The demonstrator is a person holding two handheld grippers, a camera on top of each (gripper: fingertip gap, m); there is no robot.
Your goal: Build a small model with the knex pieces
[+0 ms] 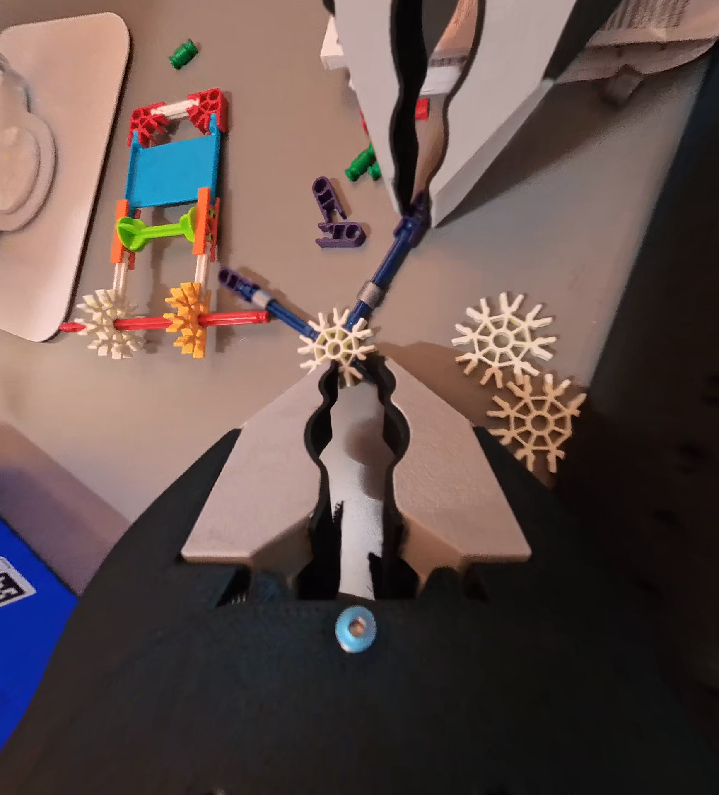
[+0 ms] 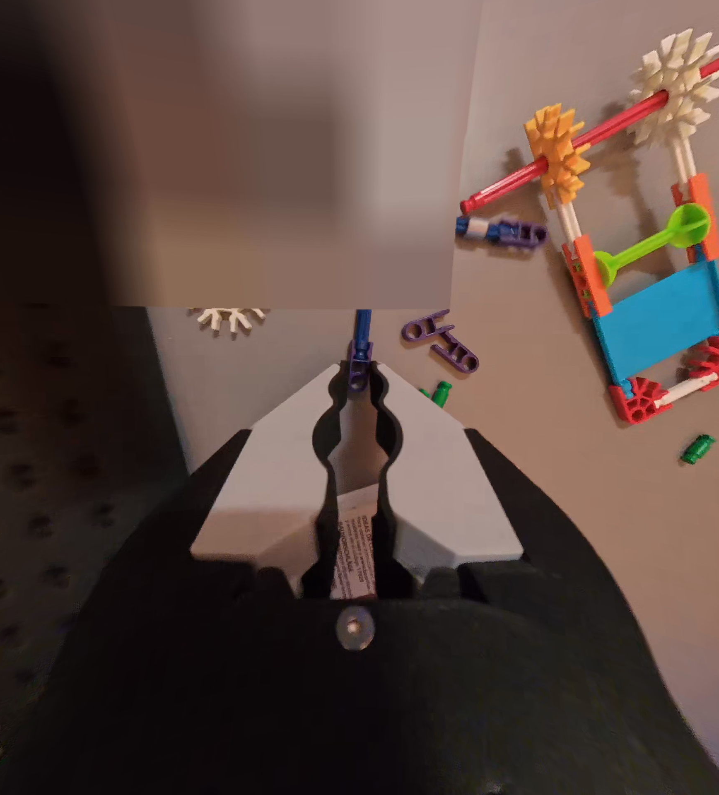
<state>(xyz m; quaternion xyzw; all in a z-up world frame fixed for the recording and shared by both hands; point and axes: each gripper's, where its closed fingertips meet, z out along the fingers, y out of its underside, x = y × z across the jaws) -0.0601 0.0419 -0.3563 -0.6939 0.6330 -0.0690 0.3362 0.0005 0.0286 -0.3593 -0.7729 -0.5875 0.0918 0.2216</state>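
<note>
Left tongs (image 1: 351,372) pinch the white snowflake connector (image 1: 335,344); right tongs (image 2: 360,374) clamp the purple end-clip (image 2: 358,365) on its blue rod (image 1: 385,275), directly opposite.

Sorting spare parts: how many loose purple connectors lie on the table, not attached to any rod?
2: the two loose purple connectors lie touching, between the colourful frame and the right gripper. Others may be hidden.

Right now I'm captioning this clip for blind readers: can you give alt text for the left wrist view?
The left gripper pinches a white snowflake connector with two blue rods; the right gripper grips the far rod's purple end. A colourful toy frame lies to the left, two loose snowflake connectors to the right.
</note>
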